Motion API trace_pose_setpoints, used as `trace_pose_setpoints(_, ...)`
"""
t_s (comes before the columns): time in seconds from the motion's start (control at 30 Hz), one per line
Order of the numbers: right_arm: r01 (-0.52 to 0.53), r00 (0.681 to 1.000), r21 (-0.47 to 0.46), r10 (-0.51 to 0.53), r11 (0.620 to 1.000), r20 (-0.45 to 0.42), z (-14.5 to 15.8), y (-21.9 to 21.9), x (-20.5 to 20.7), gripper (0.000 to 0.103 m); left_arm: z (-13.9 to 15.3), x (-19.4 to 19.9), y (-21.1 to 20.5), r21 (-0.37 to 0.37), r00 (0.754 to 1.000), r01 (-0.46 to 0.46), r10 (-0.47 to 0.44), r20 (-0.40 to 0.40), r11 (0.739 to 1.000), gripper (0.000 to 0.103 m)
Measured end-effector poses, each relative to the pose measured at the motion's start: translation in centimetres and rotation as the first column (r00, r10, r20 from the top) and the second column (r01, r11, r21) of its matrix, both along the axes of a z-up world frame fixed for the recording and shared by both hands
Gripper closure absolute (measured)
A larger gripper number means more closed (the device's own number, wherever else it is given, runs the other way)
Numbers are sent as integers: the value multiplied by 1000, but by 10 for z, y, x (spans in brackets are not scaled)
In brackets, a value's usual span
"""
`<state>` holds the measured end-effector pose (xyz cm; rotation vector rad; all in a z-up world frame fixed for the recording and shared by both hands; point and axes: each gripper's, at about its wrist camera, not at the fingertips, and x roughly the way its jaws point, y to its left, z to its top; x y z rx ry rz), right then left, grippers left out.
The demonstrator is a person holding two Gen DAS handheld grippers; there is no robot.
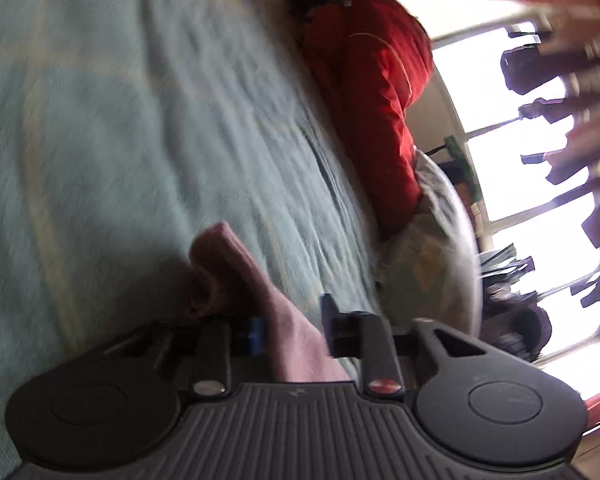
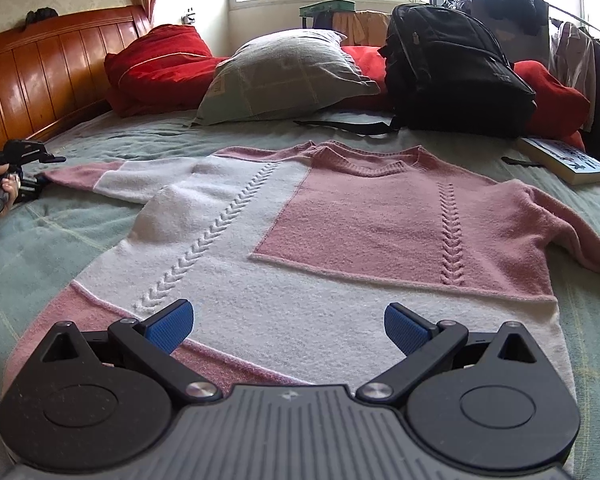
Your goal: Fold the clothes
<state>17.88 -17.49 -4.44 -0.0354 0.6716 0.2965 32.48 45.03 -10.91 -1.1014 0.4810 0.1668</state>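
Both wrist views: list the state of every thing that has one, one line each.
Sweater: spread flat on the bed, unfolded.
Sleeve cuff: pinched in the left gripper.
Left gripper: shut on the sleeve cuff.
Right gripper: open, empty, over the hem.
Backpack: closed, lying on the bed.
Book: closed, flat.

One sweater (image 2: 300, 240), one backpack (image 2: 452, 68), one book (image 2: 564, 160).

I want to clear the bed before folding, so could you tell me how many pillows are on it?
2: a red pillow against the headboard, and a grey-green pillow beside it, left of the black backpack. The backpack may hide more.
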Motion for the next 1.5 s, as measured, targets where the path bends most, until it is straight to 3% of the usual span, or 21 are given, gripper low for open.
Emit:
trace_pose_setpoints(0.1, -3, 1000, -3, 3, 1000, 3, 1, 1, -1, 0, 23, -1, -15, 147, 999, 5, -11, 41, 989, 99)
trace_pose_setpoints(0.2, -2, 1000, -6, 2, 1000, -2, 0, 2, 0, 0, 45, -10, -25, 222, 992, 16, -42, 116, 975, 99)
trace_pose_setpoints(0.33, -9, 1000, -2, 9, 1000, -5, -1, 3, 1, 0, 59, -22, -22, 291, 991, 19, -56, 121, 957, 97)
trace_pose_setpoints(0.5, -14, 1000, -9, 14, 1000, 0, -1, 4, 0, 0, 54, -35, 0, 384, 995, -51, 79, -58, 922, 75)
trace_pose_setpoints(0.63, -12, 1000, 8, 12, 1000, -8, -2, 3, 3, 0, 61, -39, 0, 427, 993, -45, 89, -83, 903, 68)
trace_pose_setpoints(0.77, -17, 1000, 12, 17, 1000, -12, -3, 6, 4, 0, 74, -14, -32, 472, 997, 55, -25, -70, 880, 51)
trace_pose_setpoints(0.87, -22, 1000, -3, 21, 1000, -15, -5, 9, 4, 0, 70, 14, -67, 460, 976, 214, -204, -73, 862, 39)
trace_pose_setpoints(1.0, -17, 1000, -14, 17, 1000, -24, -6, 9, 4, 0, 41, 46, -85, 375, 948, 319, -291, -132, 870, 36)
trace_pose_setpoints(1.07, -14, 1000, -25, 14, 1000, -27, -7, 8, 4, 0, 30, 48, -73, 400, 963, 258, -199, -183, 880, 38)
trace_pose_setpoints(1.2, -10, 998, -27, 8, 1000, -55, -13, 3, 8, 0, 30, 24, -36, 451, 982, 99, -14, -190, 887, 38)
trace_pose_setpoints(1.3, 5, 996, -18, -6, 1000, -90, -20, 1, 15, 0, 42, 13, -35, 479, 977, 86, 20, -211, 874, 38)
trace_pose_setpoints(1.37, 15, 994, -14, -17, 1000, -110, -24, 1, 19, 0, 54, 17, -55, 528, 975, 136, -17, -223, 838, 38)
trace_pose_setpoints(1.43, 18, 989, -16, -20, 1000, -145, -28, 4, 24, 0, 68, 25, -85, 536, 968, 235, -144, -206, 811, 34)
trace_pose_setpoints(1.5, 13, 988, -39, -19, 999, -155, -29, 8, 25, 0, 80, 32, -129, 525, 931, 366, -308, -199, 769, 28)
